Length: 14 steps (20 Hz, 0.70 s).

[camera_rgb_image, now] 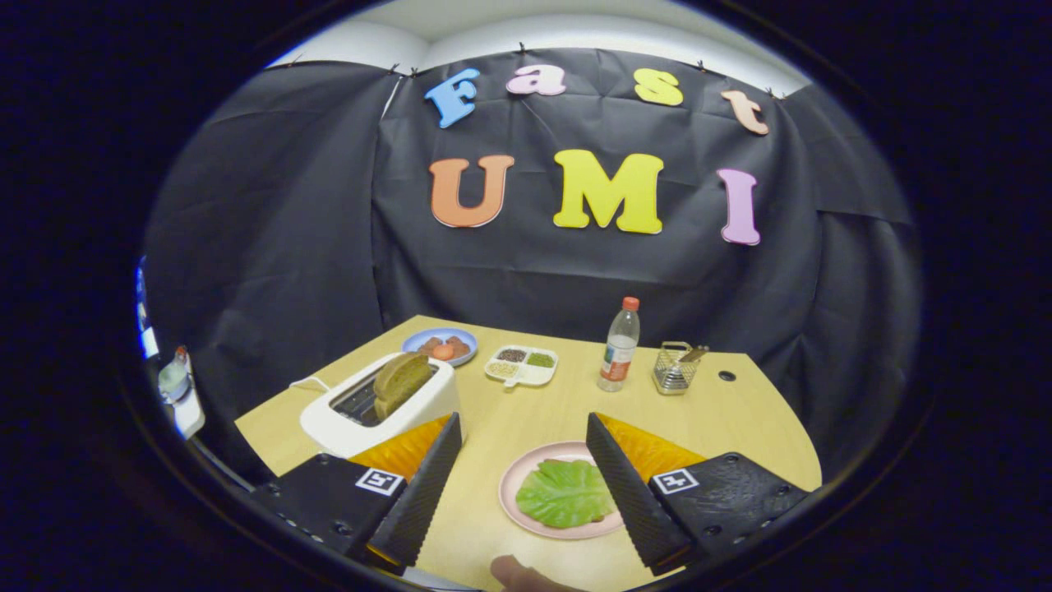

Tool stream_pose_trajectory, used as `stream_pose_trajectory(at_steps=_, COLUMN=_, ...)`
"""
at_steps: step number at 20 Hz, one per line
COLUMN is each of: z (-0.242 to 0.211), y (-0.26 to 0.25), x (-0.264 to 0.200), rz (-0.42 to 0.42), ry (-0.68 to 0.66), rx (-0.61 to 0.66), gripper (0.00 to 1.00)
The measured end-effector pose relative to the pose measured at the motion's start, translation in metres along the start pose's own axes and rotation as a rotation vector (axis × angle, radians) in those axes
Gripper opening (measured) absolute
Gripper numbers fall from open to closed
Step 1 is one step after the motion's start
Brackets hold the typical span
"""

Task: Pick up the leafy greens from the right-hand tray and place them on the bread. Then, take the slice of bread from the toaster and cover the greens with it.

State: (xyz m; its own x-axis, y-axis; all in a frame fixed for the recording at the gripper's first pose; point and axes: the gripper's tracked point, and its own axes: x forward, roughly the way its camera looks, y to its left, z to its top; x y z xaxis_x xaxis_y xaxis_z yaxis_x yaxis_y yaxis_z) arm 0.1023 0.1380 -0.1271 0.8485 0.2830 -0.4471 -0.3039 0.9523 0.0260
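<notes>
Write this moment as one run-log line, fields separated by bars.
gripper: open, empty | leafy greens: on pink plate, between fingers | bread slice: in toaster | cover step: not yet done

The gripper (518,485) has two wedge-shaped fingers (423,493) with finely ribbed inner faces. Behind each finger sits a textured block studded with small screws, and each block carries a square white fiducial marker (380,481). A person's fingertip (526,573) shows just below the fingers.
</notes>
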Motion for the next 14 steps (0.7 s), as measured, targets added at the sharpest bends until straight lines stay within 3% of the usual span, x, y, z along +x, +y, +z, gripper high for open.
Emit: stream_pose_trajectory(at_steps=14, z=0.013, y=0.121, x=0.069, rz=0.101, ry=0.098, rx=0.039, gripper=0.94)
